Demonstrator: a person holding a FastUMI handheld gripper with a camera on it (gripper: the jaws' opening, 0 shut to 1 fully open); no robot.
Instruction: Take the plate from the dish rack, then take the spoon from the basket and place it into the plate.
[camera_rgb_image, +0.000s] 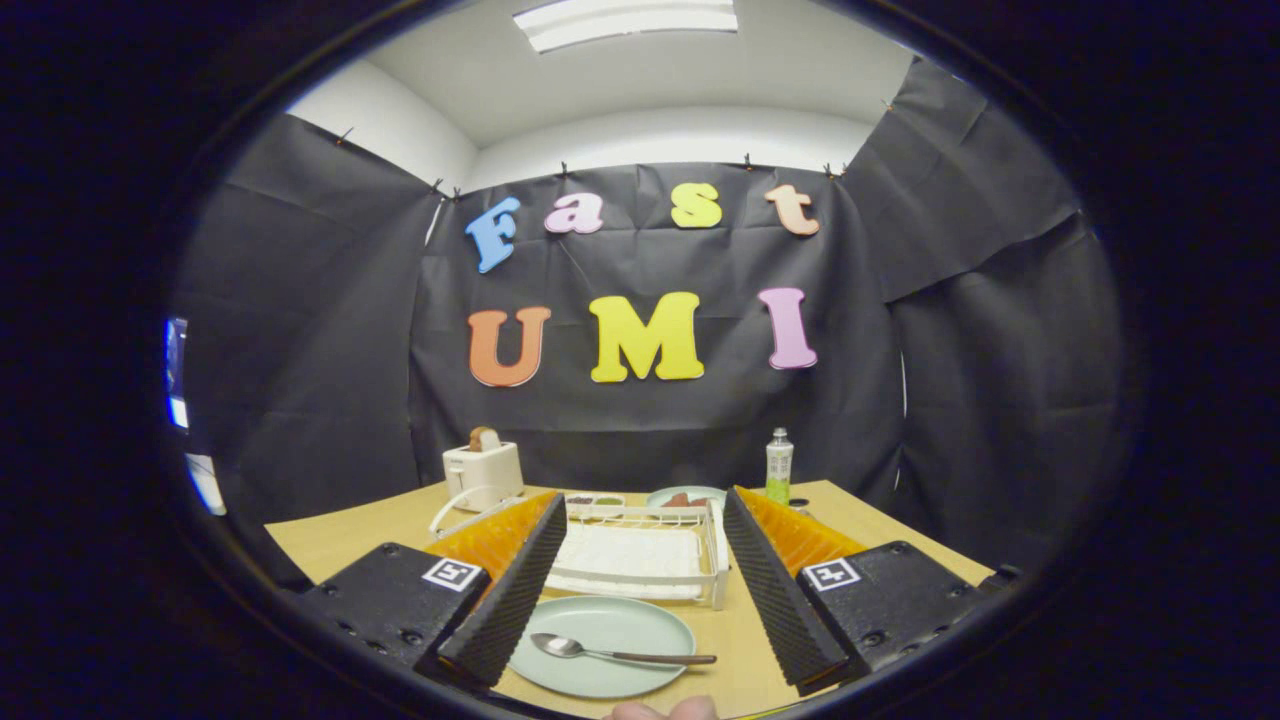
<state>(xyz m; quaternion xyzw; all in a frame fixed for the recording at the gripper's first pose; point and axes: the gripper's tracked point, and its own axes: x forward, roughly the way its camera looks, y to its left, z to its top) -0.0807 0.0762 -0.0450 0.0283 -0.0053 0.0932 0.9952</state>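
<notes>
A pale green plate (600, 645) lies flat on the wooden table between my two fingers, close to their bases. A metal spoon (615, 652) with a dark handle rests across the plate, bowl to the left. Just beyond the plate stands the white wire dish rack (640, 550), with nothing upright in it. My gripper (642, 505) is open, its fingers spread wide on either side of the rack and plate, holding nothing.
A white toaster (483, 472) with bread in it stands at the back left, its cord looping on the table (340, 540). A small green-labelled bottle (779, 465) stands back right. Another plate with food (685, 496) lies behind the rack. Fingertips (665, 710) of a hand show below the plate.
</notes>
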